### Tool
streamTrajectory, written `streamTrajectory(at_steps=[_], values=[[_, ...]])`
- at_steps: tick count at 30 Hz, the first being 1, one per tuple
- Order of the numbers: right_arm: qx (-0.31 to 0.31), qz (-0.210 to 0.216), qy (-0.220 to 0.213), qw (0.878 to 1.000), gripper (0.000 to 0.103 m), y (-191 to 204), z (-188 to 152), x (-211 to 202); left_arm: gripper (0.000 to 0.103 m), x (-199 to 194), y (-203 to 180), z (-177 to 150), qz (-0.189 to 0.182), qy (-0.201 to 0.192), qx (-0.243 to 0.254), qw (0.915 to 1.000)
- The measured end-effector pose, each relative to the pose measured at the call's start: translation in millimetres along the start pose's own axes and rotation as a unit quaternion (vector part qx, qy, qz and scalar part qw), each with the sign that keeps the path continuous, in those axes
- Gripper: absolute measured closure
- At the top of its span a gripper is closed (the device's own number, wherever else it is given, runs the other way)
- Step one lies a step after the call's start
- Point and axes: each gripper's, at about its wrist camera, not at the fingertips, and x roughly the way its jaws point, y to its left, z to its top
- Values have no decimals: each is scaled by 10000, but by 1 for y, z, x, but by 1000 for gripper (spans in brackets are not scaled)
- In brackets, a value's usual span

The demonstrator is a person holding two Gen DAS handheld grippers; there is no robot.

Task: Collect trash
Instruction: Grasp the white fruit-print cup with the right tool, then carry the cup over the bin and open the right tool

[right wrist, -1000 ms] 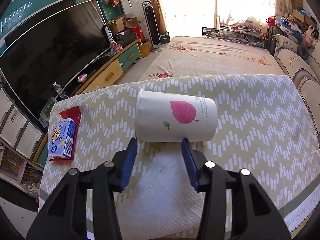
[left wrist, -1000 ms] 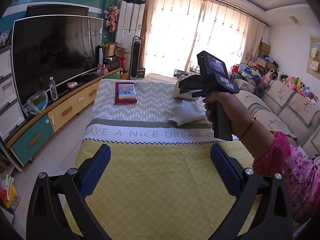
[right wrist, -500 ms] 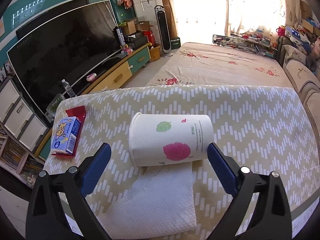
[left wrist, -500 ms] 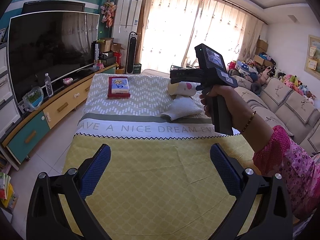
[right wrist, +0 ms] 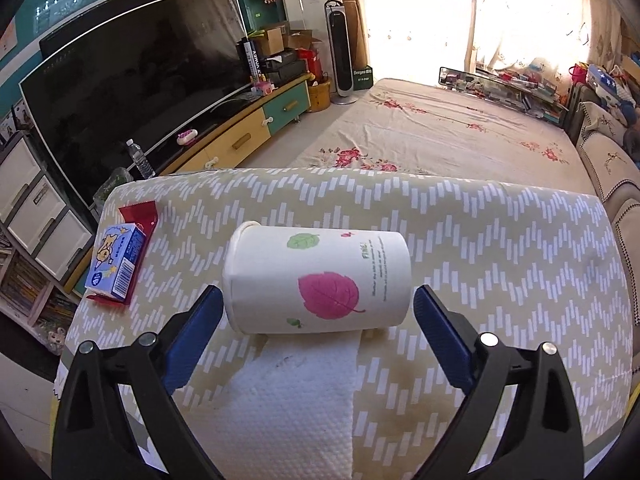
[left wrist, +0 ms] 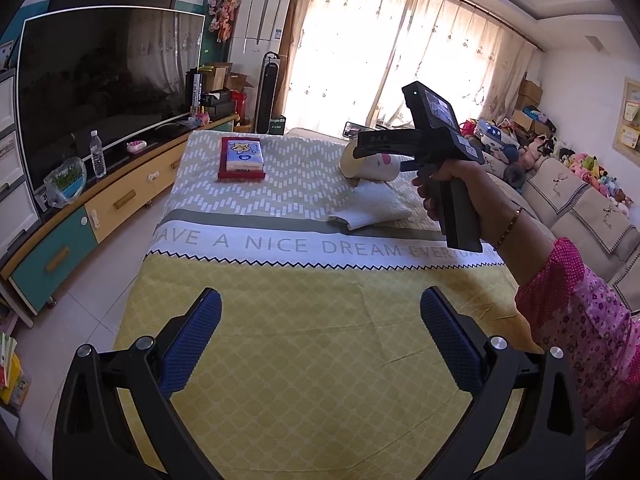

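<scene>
A white paper cup (right wrist: 318,282) printed with a pink leaf is seen lying on its side on the chevron-patterned cloth (right wrist: 500,240), its rim turned toward the blue milk carton (right wrist: 116,266). The near edge of the cup rests on a white paper towel (right wrist: 288,404) spread flat below it. The right gripper (right wrist: 318,336) is held with its jaws spread wide; they have just been opening, and the cup lies between the blue pads (right wrist: 192,340), though whether the left pad brushes the rim cannot be told. The carton sits on a red wrapper (right wrist: 140,216), well to the left of the cup. In the left wrist view, the left gripper (left wrist: 318,348) is seen with jaws wide and nothing between them, above the yellow part of the cloth, well short of the cup (left wrist: 374,166). The right gripper (left wrist: 384,144) is held over the cup by a hand (left wrist: 460,192) in a pink floral sleeve (left wrist: 584,336).
</scene>
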Motion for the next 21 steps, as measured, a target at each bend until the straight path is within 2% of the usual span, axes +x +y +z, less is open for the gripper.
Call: streamTrajectory(at_steps=[4, 5, 6, 10, 12, 21], values=[[17, 135, 122, 9998, 12, -1, 3, 9, 5, 2, -5, 0, -18, 36, 84, 10000], [11, 141, 150, 9998, 14, 0, 2, 10, 5, 2, -6, 0, -14, 43, 98, 9999], [-4, 127, 201, 9997, 22, 0, 2, 11, 5, 2, -7, 0, -9, 51, 103, 9999], [6, 27, 191, 9998, 22, -1, -2, 7, 5, 5, -6, -1, -32, 123, 37, 9999], [39, 123, 181, 9998, 22, -3, -5, 2, 5, 5, -8, -1, -46, 142, 41, 9999], [23, 333, -286, 9990, 22, -9, -31, -72, 5, 1, -18, 1, -131, 88, 133, 9998]])
